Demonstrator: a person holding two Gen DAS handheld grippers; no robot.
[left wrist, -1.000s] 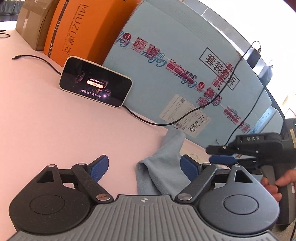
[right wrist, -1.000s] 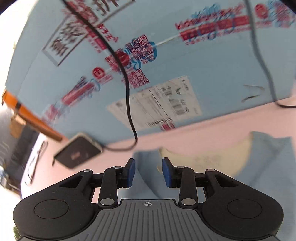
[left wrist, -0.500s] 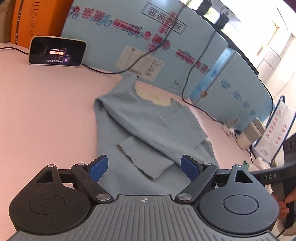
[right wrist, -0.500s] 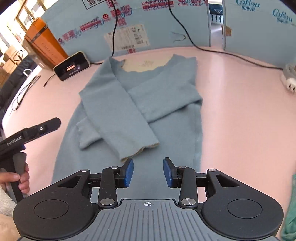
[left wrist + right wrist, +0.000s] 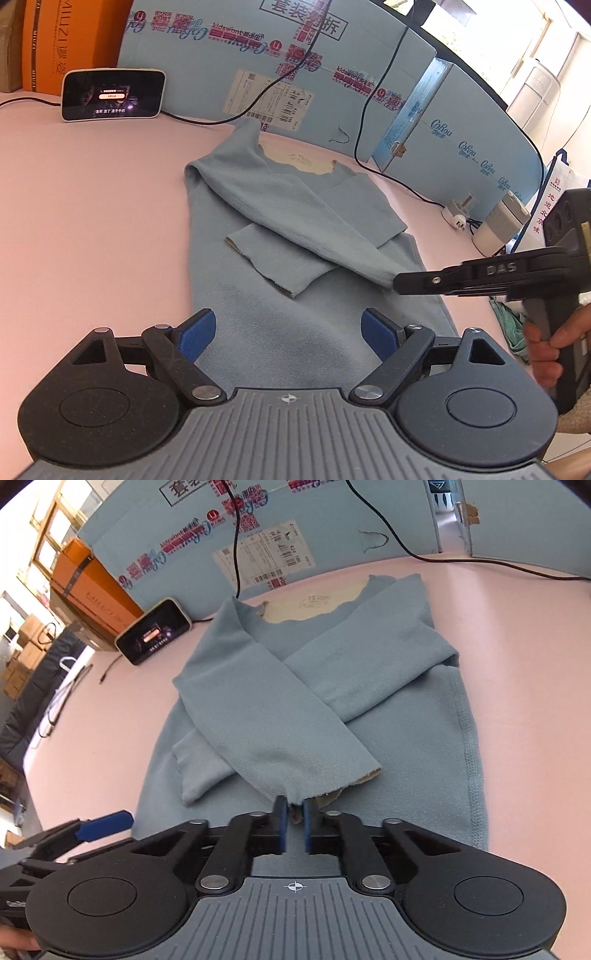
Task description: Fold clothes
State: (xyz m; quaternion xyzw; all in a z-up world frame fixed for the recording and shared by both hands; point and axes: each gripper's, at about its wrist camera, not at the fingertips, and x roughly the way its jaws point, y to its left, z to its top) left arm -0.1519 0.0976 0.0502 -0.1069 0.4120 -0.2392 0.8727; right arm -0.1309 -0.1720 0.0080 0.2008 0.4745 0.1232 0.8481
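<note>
Two claws are at work, yours both; nearest, the right claw (image 5: 294,825) has its jaws pressed together on the frayed cuff (image 5: 295,797) of the upper sleeve, while the left claw (image 5: 288,338) stands spread and empty above the hem; beyond them the blue top (image 5: 280,236) lies flat on the pink worktop (image 5: 92,206), sleeves crossed over the chest, collar toward the blue boards (image 5: 229,62). You seem to be tidying the sleeve fold; next, I judge, draw that cuff straight, release, then take the hem with both claws. Only the right view shows the pinch itself; only the left view shows the plug (image 5: 460,214) and your hand (image 5: 550,343).
</note>
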